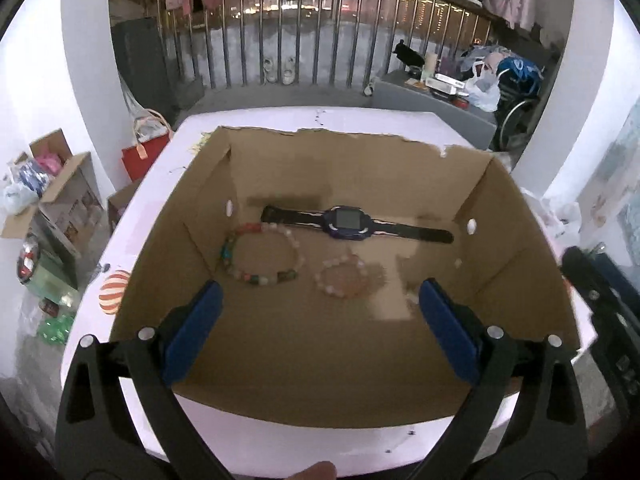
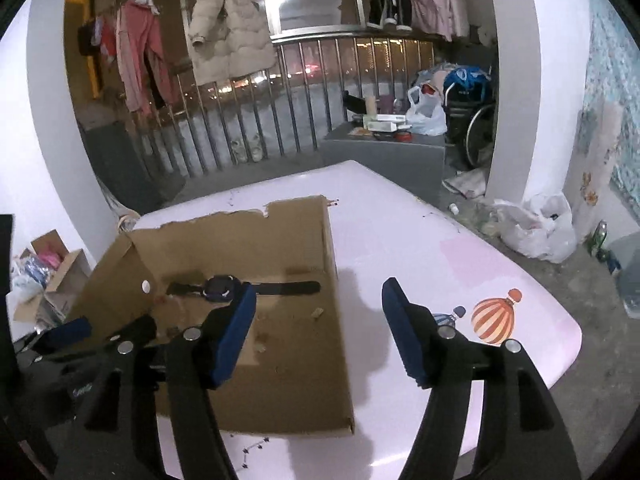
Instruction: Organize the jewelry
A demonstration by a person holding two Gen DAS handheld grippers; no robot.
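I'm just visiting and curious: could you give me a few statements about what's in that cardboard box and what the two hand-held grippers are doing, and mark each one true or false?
1. A dark smartwatch with a square screen lies flat in the open brown cardboard box. True.
2. The left gripper clamps the multicoloured bead bracelet. False: its jaws stand wide open and empty, above the box floor.
3. Two bead bracelets lie in the box, the pale pink one to the right of the multicoloured one in the left wrist view. True.
4. The right gripper holds the watch. False: nothing is between its blue pads.
5. The box stands on a wooden floor. False: it stands on a pale pink table.
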